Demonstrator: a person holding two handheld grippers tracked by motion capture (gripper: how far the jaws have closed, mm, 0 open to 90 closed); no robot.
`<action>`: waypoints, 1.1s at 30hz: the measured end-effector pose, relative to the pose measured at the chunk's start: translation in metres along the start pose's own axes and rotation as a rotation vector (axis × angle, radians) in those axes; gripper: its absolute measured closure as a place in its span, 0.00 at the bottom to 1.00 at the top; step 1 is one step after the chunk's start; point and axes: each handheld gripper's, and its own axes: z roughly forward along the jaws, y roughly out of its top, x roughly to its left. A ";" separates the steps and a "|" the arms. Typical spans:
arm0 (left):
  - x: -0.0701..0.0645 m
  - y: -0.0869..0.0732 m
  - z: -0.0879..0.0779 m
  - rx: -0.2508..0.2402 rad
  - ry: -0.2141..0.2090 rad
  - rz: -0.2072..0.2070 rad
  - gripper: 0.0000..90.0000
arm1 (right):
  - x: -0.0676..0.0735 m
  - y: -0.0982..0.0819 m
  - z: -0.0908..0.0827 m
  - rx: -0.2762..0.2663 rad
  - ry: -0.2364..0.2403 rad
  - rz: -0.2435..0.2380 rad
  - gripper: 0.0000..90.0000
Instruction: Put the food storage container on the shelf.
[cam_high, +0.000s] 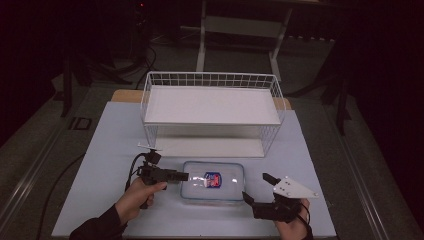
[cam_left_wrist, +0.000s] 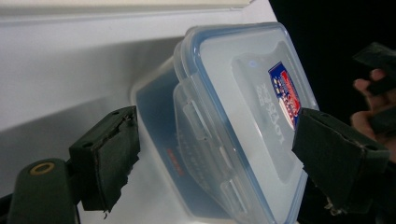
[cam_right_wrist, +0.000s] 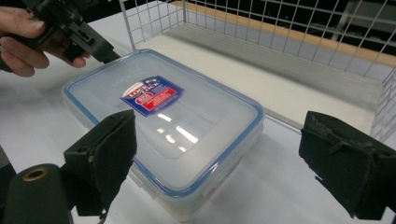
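Observation:
A clear plastic food box (cam_high: 213, 181) with a blue-rimmed lid and a red and blue label lies flat on the white table, in front of the wire rack. My left gripper (cam_high: 181, 176) is at the box's left end, turned on its side. In the left gripper view it (cam_left_wrist: 222, 123) is open, and the box's end (cam_left_wrist: 233, 116) with its lid clip sits between the jaws without touching them. My right gripper (cam_high: 259, 189) is at the box's near right corner. It (cam_right_wrist: 224, 135) is also open, and the box (cam_right_wrist: 163, 116) lies beyond its jaws.
A white wire rack (cam_high: 212, 107) with a solid upper shelf and a low bottom shelf stands behind the box, and its mesh (cam_right_wrist: 280, 28) is close to the right gripper. The white table (cam_high: 110, 150) has bare room to the left and right. Dark floor lies all around it.

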 end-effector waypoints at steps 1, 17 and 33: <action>0.000 0.000 0.001 0.003 0.002 -0.009 0.20 | -0.001 0.000 0.001 0.006 0.002 0.010 0.12; 0.009 -0.006 0.001 0.042 -0.083 -0.055 0.51 | -0.014 -0.006 0.010 0.070 0.043 0.132 0.12; -0.003 -0.013 -0.008 0.022 -0.086 0.033 0.59 | -0.031 -0.013 0.030 0.192 0.176 0.302 0.28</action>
